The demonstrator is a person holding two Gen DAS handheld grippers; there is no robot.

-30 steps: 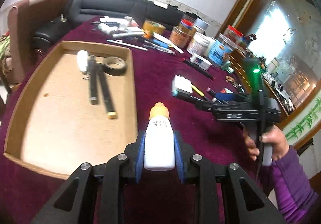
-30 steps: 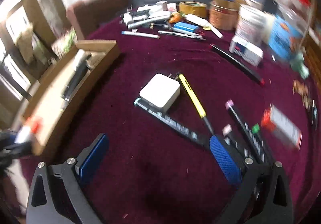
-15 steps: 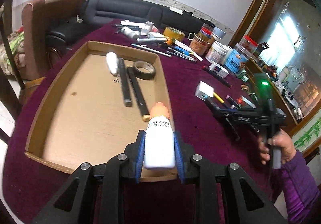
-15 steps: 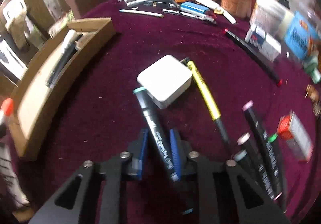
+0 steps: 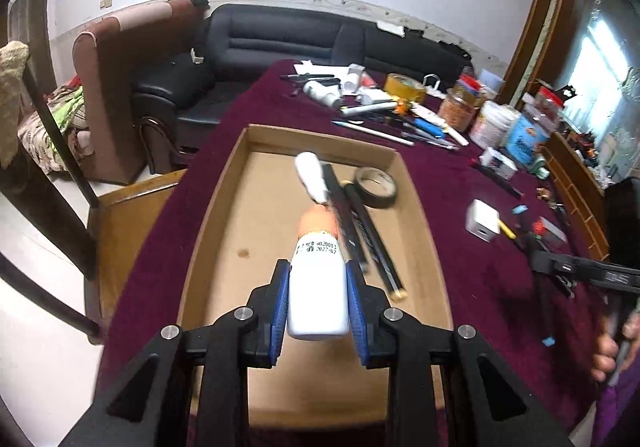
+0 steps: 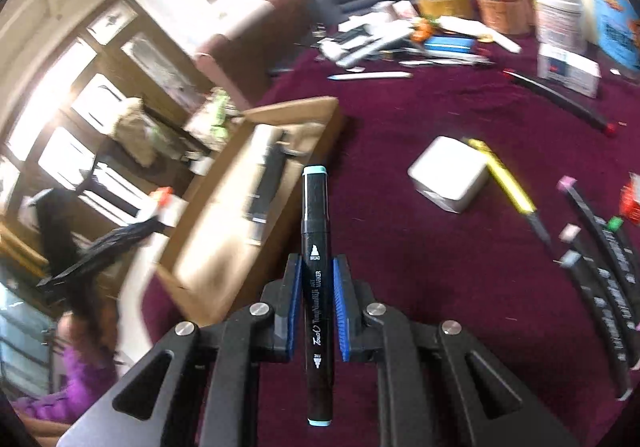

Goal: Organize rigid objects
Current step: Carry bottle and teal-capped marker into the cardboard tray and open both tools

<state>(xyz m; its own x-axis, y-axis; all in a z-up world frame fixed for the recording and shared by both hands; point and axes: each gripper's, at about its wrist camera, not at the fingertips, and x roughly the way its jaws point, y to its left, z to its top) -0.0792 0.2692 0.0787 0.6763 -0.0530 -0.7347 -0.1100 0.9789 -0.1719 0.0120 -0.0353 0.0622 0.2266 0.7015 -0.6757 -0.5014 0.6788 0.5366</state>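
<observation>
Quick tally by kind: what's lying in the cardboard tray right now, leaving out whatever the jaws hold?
Black markers: 2
White tube: 1
Black tape roll: 1
Total in the cardboard tray: 4

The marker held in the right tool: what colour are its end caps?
Light blue caps on the black marker; the right wrist view shows it best.
</observation>
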